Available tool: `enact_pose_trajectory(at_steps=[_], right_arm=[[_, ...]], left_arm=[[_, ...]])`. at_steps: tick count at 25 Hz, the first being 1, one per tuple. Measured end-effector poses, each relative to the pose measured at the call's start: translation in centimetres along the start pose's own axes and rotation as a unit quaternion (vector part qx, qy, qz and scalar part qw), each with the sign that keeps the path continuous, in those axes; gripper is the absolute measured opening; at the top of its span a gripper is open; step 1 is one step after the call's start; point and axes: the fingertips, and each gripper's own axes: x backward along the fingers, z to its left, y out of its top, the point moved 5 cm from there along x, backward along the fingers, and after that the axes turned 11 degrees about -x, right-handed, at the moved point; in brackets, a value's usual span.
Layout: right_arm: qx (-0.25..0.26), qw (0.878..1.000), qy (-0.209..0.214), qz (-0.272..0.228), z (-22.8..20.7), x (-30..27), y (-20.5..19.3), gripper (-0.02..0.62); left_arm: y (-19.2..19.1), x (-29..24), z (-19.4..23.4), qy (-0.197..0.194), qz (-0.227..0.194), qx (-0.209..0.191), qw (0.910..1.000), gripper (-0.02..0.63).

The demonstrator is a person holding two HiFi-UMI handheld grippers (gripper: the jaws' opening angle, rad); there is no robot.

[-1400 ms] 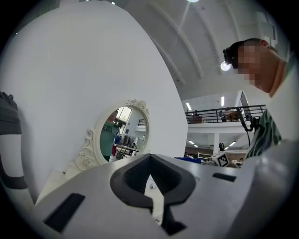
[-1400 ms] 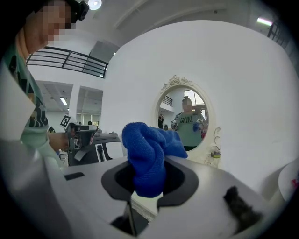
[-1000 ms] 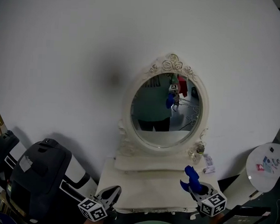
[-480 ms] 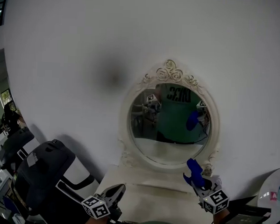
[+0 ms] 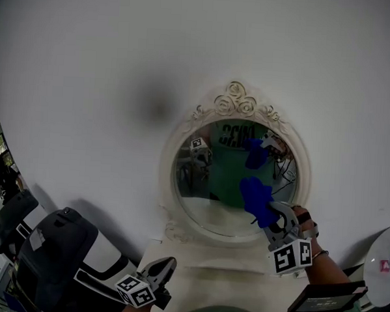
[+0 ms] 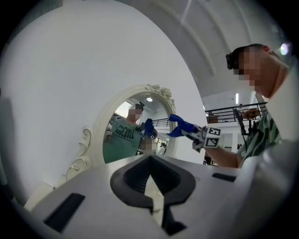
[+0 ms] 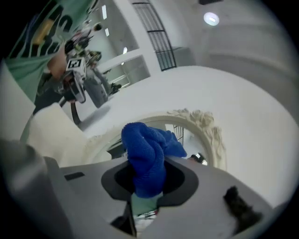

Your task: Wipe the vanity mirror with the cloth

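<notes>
The right gripper point(image 5: 265, 216) is raised, its jaws clamped on a bunched blue cloth point(image 5: 255, 196). In the right gripper view the cloth point(image 7: 144, 154) fills the gap between the jaws and bulges out past their tips. Straight ahead of those tips is the oval vanity mirror point(image 5: 206, 192) in its cream frame topped with carved roses. The cloth hangs in front of the lower right part of the glass. From the left gripper view, the cloth point(image 6: 180, 126) and its blue reflection show with a gap between them, so it looks close to the mirror point(image 6: 124, 140) but short of touching. The left gripper point(image 5: 166, 265) sits low, well below and to the left of the right one, over the near edge of the white vanity top point(image 5: 208, 270). Its jaws point(image 6: 152, 189) are pressed together with nothing between them, pointing up towards the mirror. The person's reflection in a green shirt shows in the glass. Left of the left gripper stands a dark backpack point(image 5: 53, 249).
</notes>
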Motion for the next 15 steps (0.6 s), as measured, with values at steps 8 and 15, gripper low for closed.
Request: enact_pose_trajectory(at_steps=[8,15], right_arm=[[0.250,0.964,-0.077,0.041,-4.0,-12.6,9.5,0.091],[0.308,0.946,-0.087,0.053,-3.9,-19.0,12.5,0.091]], left_arm=[[0.7,2.1,5.7,-0.003,-0.022,0.013,0.9997,0.006],[-0.6,4.4,8.4,0.022,-0.024,0.031,0.9990,0.006]])
